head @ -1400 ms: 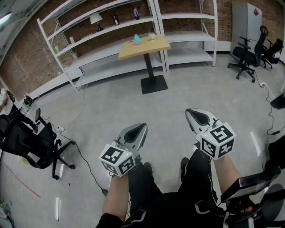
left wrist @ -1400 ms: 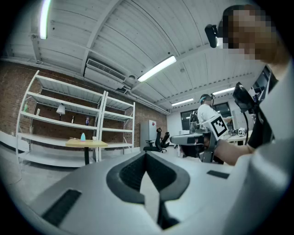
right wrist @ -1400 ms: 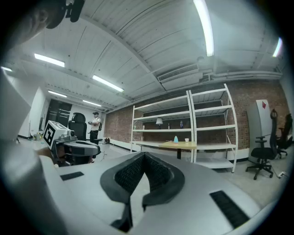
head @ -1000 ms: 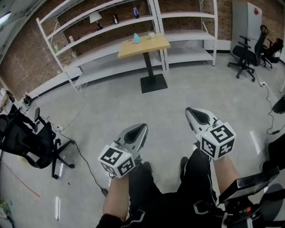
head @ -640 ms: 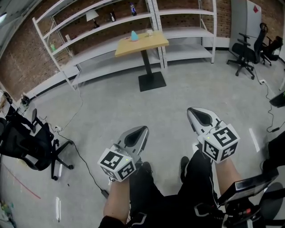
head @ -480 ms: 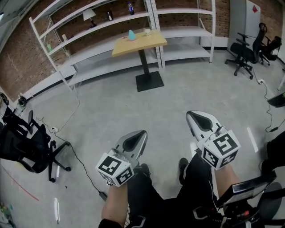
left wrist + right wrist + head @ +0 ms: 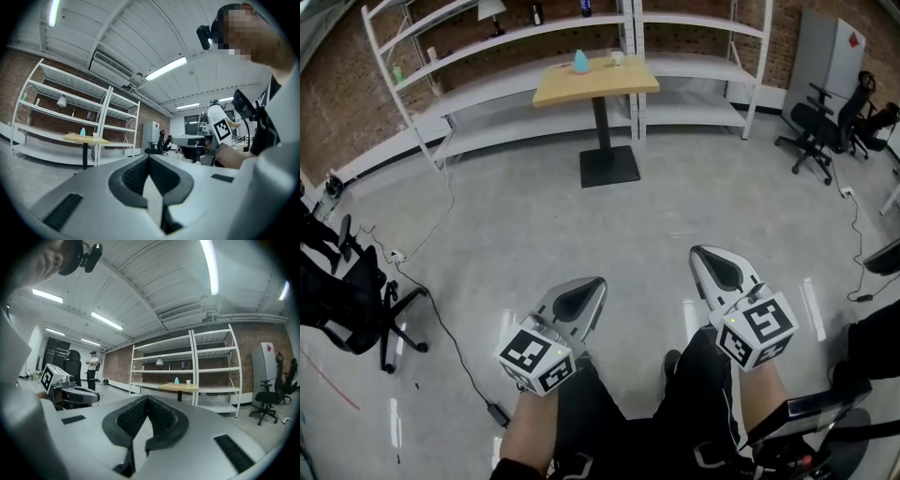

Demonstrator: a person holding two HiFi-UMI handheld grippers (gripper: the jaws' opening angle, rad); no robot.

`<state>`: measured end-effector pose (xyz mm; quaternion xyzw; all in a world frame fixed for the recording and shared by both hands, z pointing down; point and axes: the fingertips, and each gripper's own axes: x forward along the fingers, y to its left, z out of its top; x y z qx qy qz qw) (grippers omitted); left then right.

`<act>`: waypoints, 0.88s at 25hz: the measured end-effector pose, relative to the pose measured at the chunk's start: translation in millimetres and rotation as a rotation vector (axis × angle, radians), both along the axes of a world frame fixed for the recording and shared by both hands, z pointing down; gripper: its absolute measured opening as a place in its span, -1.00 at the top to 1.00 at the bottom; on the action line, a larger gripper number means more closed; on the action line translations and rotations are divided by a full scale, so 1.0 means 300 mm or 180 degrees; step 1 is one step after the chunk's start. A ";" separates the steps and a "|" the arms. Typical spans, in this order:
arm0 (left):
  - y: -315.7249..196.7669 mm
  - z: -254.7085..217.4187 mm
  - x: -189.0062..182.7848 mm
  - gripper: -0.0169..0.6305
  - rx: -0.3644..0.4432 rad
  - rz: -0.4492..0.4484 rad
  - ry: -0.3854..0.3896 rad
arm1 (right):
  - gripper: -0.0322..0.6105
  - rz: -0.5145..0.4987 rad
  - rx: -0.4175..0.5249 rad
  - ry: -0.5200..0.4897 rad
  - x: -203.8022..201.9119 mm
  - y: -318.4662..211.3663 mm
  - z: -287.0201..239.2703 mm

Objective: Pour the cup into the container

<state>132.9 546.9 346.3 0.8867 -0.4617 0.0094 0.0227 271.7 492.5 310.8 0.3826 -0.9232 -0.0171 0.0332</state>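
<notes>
Far ahead stands a wooden pedestal table (image 7: 595, 80) with a pale blue container (image 7: 581, 63) and a small white cup (image 7: 617, 58) on top. The same blue container (image 7: 176, 380) and cup (image 7: 188, 382) show small in the right gripper view, and the table (image 7: 86, 139) shows far off in the left gripper view. My left gripper (image 7: 596, 283) and right gripper (image 7: 699, 253) are held low over the floor, close to the person's legs. Both are shut with nothing between the jaws, and both are well short of the table.
White metal shelving (image 7: 516, 37) lines the brick wall behind the table. A black office chair (image 7: 347, 291) and a floor cable (image 7: 441, 319) lie at the left, more chairs (image 7: 820, 131) at the right. A person (image 7: 92, 364) stands far off.
The head view has drifted, and the table now sits a little higher and more central. Both grippers have sunk slightly in the picture and stayed shut.
</notes>
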 end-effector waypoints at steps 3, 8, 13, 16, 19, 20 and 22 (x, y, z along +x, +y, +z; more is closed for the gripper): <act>-0.055 -0.035 -0.036 0.94 0.0065 0.0008 -0.0020 | 0.89 0.0016 0.0000 -0.0001 -0.038 -0.062 -0.022; -0.175 -0.075 -0.103 0.94 0.0151 0.0050 -0.0043 | 0.89 0.0040 0.0049 -0.0007 -0.098 -0.161 -0.038; -0.359 -0.055 -0.086 0.94 0.0121 0.0208 -0.0036 | 0.89 0.0199 -0.0053 -0.0023 -0.069 -0.332 0.008; -0.487 -0.022 -0.100 0.94 0.0085 0.0224 -0.0012 | 0.89 0.0227 -0.0189 -0.0079 -0.067 -0.459 0.069; -0.627 -0.019 -0.140 0.94 0.0080 0.0184 0.0027 | 0.89 0.0237 -0.0169 -0.0079 -0.087 -0.593 0.061; -0.672 -0.021 -0.153 0.94 0.0078 0.0165 0.0026 | 0.89 0.0225 -0.0150 -0.0078 -0.097 -0.634 0.054; -0.753 -0.027 -0.169 0.94 0.0067 0.0146 0.0004 | 0.89 0.0210 -0.0117 -0.0081 -0.114 -0.713 0.041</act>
